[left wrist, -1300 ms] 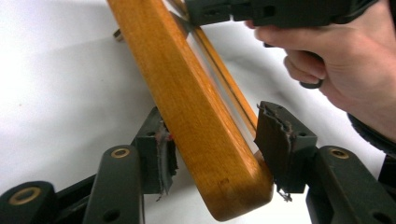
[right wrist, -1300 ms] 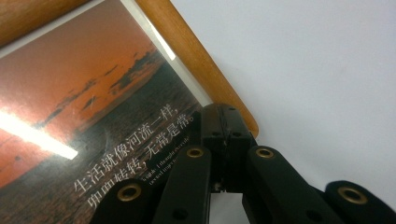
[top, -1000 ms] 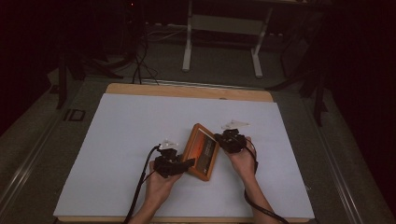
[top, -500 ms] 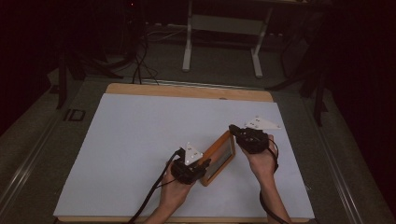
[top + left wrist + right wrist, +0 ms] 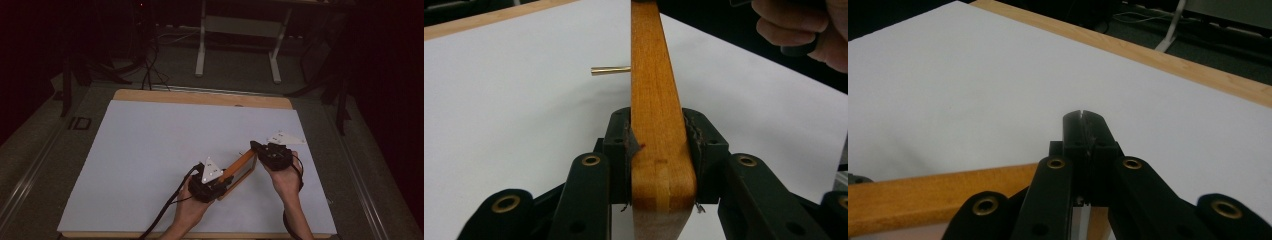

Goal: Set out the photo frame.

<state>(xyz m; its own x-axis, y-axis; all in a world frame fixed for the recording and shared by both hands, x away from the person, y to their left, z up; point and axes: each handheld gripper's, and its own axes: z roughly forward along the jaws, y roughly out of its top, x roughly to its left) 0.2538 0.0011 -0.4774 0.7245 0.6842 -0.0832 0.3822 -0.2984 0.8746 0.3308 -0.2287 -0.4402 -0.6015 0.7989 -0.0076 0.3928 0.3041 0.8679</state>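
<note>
A wooden frame (image 5: 239, 169) is held off the white sheet (image 5: 150, 150) that covers the table (image 5: 200, 97), tilted up on edge between the two grippers. It sits at the sheet's near right part, running diagonally from the left gripper (image 5: 220, 182) up to the right gripper (image 5: 256, 148).

In the left gripper view, the left gripper (image 5: 656, 145) is clamped on the frame's (image 5: 654, 100) rounded corner: both pads press against the wood's two faces, and its jaws have just been closing on it. A thin brass pin (image 5: 610, 70) sticks out sideways from the frame, farther along it. Beyond the frame's far end, the fingers of the other hand (image 5: 804, 30) curl around a dark grip.

In the right gripper view, the right gripper's (image 5: 1083, 114) tips meet with only a hairline slit between them; the frame's rail (image 5: 943, 195) runs across just behind the jaws. Whether anything is pinched there I cannot tell.

No brand, label or writing can be read on the frame or the grippers; the dark markings on the grey plates (image 5: 212, 169) are too small to make out.
</note>
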